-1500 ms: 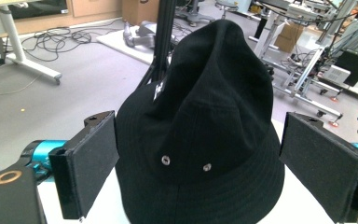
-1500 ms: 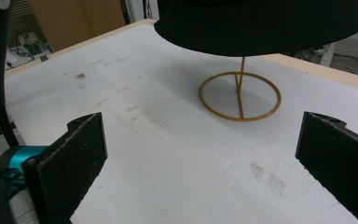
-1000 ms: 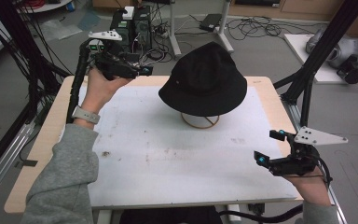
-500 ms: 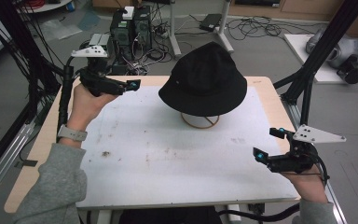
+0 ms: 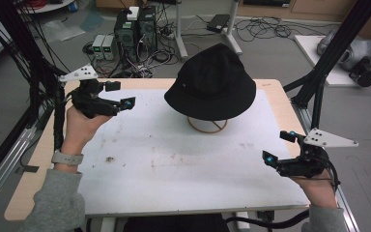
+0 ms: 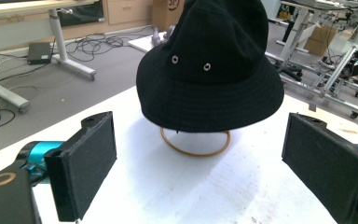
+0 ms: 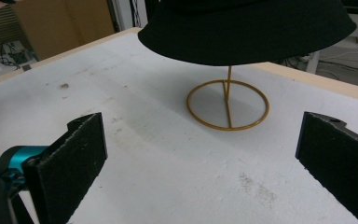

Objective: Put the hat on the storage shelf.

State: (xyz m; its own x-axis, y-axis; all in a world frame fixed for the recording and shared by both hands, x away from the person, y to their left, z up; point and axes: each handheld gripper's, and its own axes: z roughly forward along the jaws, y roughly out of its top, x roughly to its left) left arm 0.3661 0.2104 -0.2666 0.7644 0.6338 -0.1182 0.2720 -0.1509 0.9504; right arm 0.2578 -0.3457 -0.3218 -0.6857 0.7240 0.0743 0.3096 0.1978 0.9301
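Observation:
A black bucket hat (image 5: 211, 83) rests on a thin gold wire stand (image 5: 207, 125) at the back middle of the white table top (image 5: 183, 164). The hat (image 6: 208, 70) has two metal eyelets, and the stand's ring base (image 6: 196, 148) shows under its brim. My left gripper (image 5: 121, 94) hovers at the table's back left, open, jaws wide apart and pointed at the hat. My right gripper (image 5: 280, 146) is held at the front right, open and holding nothing. In the right gripper view the hat's brim (image 7: 247, 32) hangs over the stand's ring and post (image 7: 227, 105).
The white top lies on a wooden table (image 5: 24, 193) and carries small stains (image 5: 110, 158). Black frame poles (image 5: 319, 82) rise at the right and left edges. Computers (image 5: 135, 29) and cables cover the floor behind the table.
My left gripper has drawn back to the left, away from the hat. The right gripper has barely moved.

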